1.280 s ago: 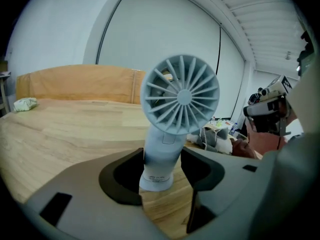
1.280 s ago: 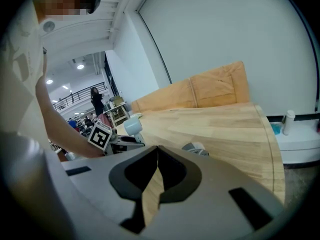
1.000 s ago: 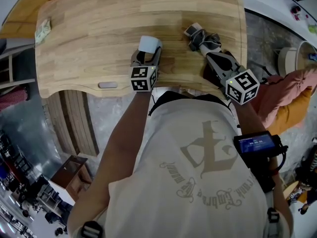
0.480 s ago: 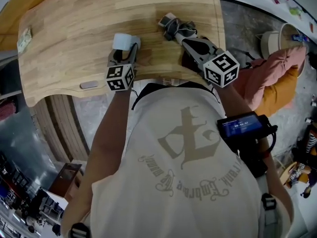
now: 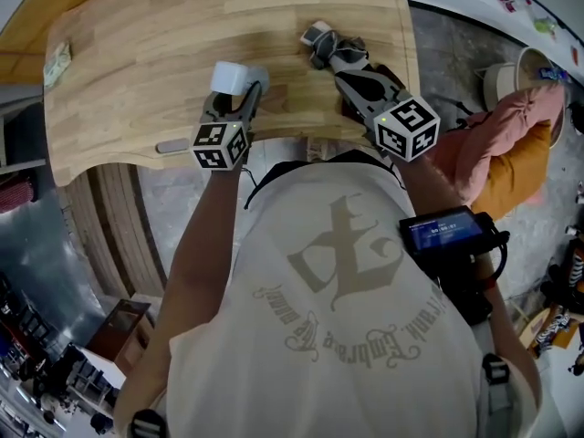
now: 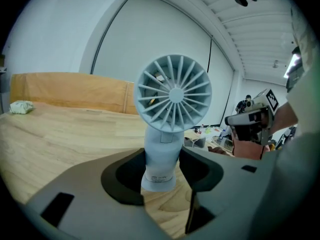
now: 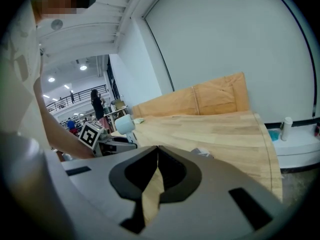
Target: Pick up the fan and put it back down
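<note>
Wooden bench, plain white wall behind it. Left tool is clamped on the stem of the fan, which stands upright near the front edge of the bench, round head on top and grille facing back at the tool. Its base looks just clear of the wood to me, so setting it back is pretty much straight down along the stem. Right tool is pinched together on nothing, off to the fan's right.
</note>
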A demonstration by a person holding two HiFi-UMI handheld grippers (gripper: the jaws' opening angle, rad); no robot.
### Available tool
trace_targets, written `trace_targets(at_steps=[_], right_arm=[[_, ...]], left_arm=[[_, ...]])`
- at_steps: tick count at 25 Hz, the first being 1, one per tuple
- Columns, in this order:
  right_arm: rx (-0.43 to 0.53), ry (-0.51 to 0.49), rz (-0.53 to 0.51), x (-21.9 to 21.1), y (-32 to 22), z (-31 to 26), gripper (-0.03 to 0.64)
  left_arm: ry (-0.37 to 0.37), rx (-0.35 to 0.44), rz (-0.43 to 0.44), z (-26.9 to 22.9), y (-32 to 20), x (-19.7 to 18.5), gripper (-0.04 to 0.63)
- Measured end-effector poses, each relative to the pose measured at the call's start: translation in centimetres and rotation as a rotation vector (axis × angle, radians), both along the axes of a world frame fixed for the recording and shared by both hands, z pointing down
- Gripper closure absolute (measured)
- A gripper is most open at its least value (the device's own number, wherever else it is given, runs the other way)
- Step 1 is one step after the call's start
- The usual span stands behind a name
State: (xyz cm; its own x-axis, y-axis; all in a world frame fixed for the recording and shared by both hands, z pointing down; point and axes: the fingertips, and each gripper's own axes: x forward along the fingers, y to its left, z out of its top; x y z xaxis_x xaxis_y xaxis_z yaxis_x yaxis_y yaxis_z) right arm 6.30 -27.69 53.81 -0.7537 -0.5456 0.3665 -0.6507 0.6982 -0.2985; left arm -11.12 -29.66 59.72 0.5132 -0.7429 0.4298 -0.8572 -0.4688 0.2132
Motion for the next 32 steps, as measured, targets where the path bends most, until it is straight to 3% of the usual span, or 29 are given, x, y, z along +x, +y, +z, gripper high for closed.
trace_targets(at_steps=[11, 24, 32], right_arm=[[0.065, -0.004, -0.015, -0.7, 0.4, -1.5, 0.601], [0.070, -0.055, -0.025, -4.5, 5.1, -2.5, 0.601], [0.062, -0.061, -0.002, -4.5, 7.7, -2.6, 0.601]], left_arm=[[0.024, 0.021, 0.038, -3.4, 3.2, -0.2, 0.374], [0.100, 0.113, 0.094, -8.8, 10.5, -2.2, 0.374], [0.131, 0.142, 0.123, -9.5, 13.9, -3.3, 0.374]])
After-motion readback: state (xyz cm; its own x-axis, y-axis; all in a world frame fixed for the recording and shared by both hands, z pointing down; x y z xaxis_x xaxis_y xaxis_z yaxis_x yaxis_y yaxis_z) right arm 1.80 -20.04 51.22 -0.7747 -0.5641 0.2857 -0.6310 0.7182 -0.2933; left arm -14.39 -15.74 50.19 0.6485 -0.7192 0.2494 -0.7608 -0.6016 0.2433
